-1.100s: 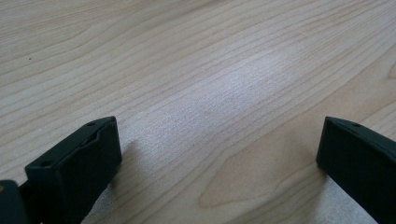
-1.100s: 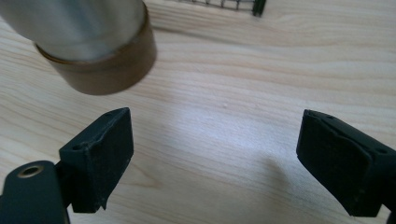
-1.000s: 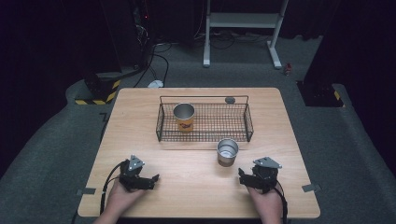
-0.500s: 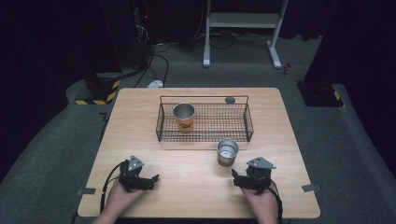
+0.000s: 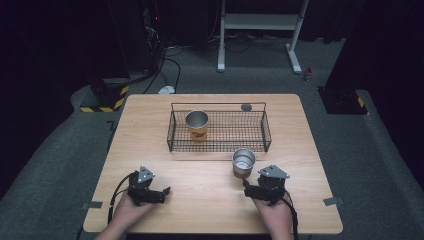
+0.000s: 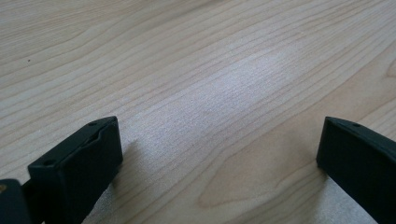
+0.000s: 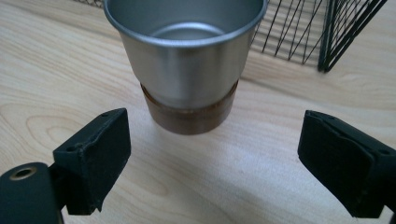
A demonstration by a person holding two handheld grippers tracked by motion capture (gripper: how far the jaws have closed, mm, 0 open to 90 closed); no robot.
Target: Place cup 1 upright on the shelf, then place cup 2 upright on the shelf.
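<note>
the steel cup (image 5: 243, 162) stands upright on the wooden table (image 5: 210, 200), just in front of the wire basket (image 5: 218, 131). the right gripper (image 5: 250, 190) sits near the cup's front side, jaws spread wide and holding nothing. the right gripper view adds the cup's brown base band (image 7: 189, 119). the left gripper (image 5: 161, 194) rests well to the cup's left, jaws apart over bare wood. a second cup (image 5: 197, 125) stands inside the basket.

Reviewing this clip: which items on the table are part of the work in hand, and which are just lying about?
In the job:
- right gripper, open, fingers aimed at the steel cup
- steel cup, standing on the table in front of the basket

Lying about:
- wire basket
- orange-labelled cup inside the basket
- small dark disc behind the basket
- left gripper, open over bare table
</note>
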